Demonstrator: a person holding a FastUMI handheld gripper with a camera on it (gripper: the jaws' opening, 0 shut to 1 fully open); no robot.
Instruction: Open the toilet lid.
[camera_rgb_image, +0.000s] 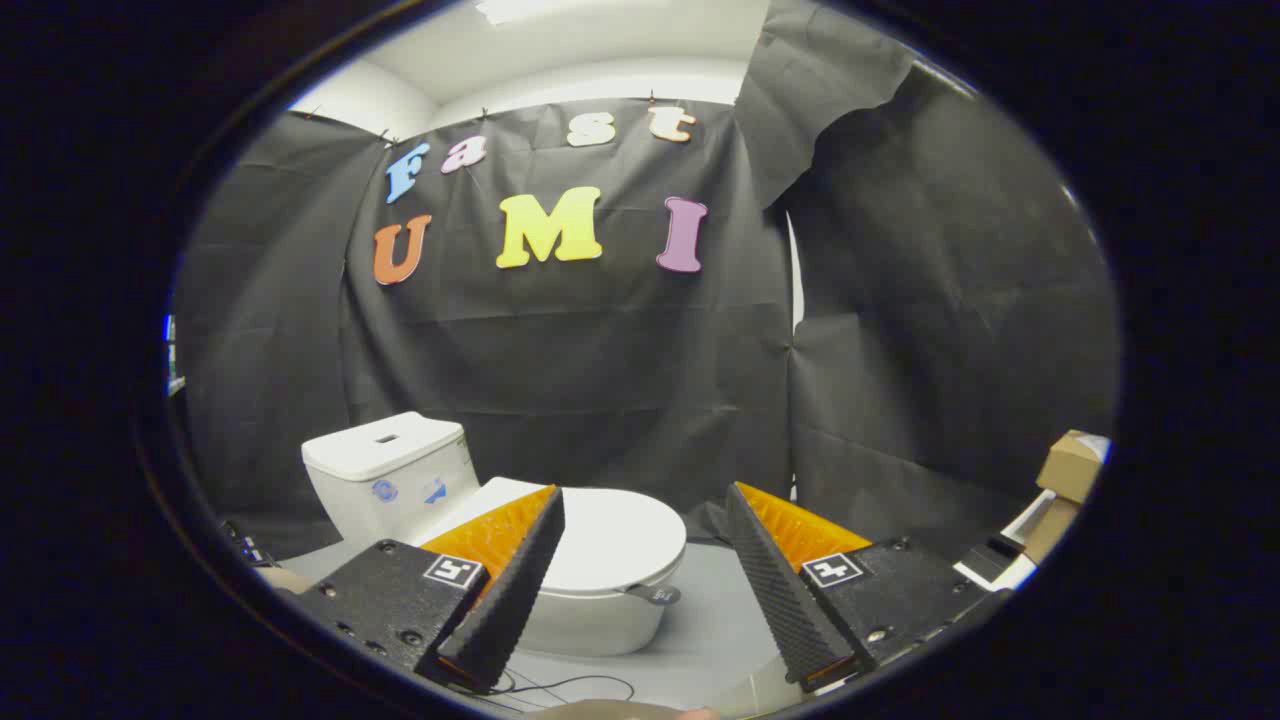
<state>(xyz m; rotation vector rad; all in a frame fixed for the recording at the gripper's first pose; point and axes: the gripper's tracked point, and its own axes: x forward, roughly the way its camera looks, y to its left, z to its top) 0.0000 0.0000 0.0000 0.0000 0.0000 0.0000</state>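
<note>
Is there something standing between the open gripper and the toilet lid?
Nothing visible does. The gripper is open, and the closed toilet lid lies just beyond its fingers, with a small tab at its front edge.

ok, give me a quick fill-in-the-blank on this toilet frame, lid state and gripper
1. The toilet lid is ____ on the bowl.
2. The gripper has its fingers spread ____, holding nothing.
3. The grey pull tab sticks out from the lid's ____ edge.
4. The cistern stands ____ the lid, against the black cloth wall.

Missing words: closed; open; front; behind
</note>
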